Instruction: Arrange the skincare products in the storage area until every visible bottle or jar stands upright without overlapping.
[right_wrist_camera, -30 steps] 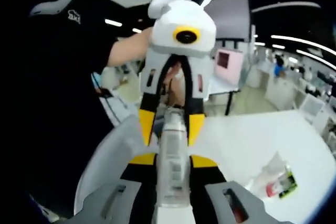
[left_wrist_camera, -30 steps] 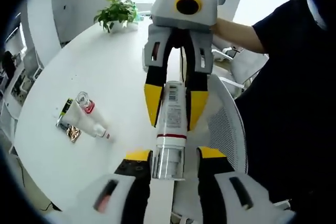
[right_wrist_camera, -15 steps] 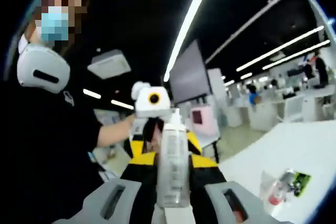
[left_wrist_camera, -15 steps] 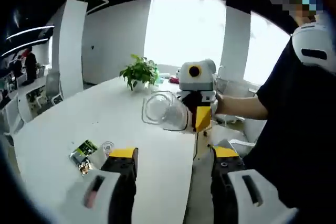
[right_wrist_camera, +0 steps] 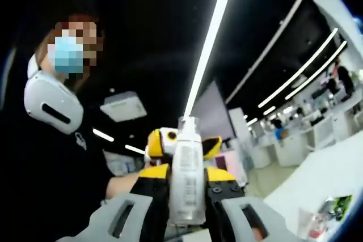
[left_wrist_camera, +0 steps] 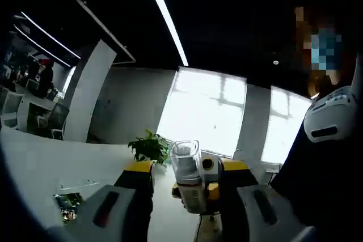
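A white spray bottle (right_wrist_camera: pixel 187 151) with a clear cap (left_wrist_camera: pixel 184 160) stands upright in the air, and my right gripper (right_wrist_camera: pixel 187 175) is shut on its body. In the left gripper view the right gripper (left_wrist_camera: pixel 195 192) holds the bottle just beyond my own jaws. My left gripper (left_wrist_camera: pixel 186 166) is open, its yellow tips on either side of the cap with a gap on both sides. From the right gripper view the left gripper (right_wrist_camera: pixel 182 141) faces me from behind the bottle's top. A tube and other small products (left_wrist_camera: pixel 68 203) lie flat on the white table (left_wrist_camera: pixel 34 162), also seen as products (right_wrist_camera: pixel 326 211) at the lower right.
A potted plant (left_wrist_camera: pixel 148 147) stands at the table's far end before bright windows. The person in dark clothes (right_wrist_camera: pixel 51 157) holding both grippers stands close behind the bottle. Other desks and people show far back in the room.
Both views have swung up toward the ceiling. The bottle, still in the right gripper, now stands upright, and its cap sits between the open left jaws, which were farther off.
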The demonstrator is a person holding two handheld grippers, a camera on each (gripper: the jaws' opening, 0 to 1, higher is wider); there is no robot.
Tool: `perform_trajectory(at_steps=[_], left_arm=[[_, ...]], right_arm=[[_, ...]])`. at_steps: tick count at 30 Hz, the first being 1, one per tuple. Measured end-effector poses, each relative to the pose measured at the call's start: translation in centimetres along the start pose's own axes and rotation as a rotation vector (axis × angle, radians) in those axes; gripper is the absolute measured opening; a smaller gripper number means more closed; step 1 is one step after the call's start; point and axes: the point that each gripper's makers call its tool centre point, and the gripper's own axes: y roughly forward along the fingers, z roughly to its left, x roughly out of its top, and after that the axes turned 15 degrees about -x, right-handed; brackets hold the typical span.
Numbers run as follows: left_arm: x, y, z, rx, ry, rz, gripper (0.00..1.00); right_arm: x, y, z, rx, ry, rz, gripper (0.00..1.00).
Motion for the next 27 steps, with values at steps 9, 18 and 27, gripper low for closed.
perform_trajectory(at_steps=[9,18,27], left_arm=[[-0.1,1.1,-0.4,-0.005,-0.027,0.031,0.24],[-1.3,0.7,0.0,0.041,0.008,0.156,0.24],[-3.6,1.8,-1.6,-0.01,0.085,0.369,0.24]], right_arm=[[-0.6,0.9,0.6,0.01,-0.016,-0.015,0.16],[-2.2,0.8,-0.2,-0.06,-0.126,0.13,0.17],[-4.8,-1.7,0.0,-0.074,-0.549,0.461,0.17]])
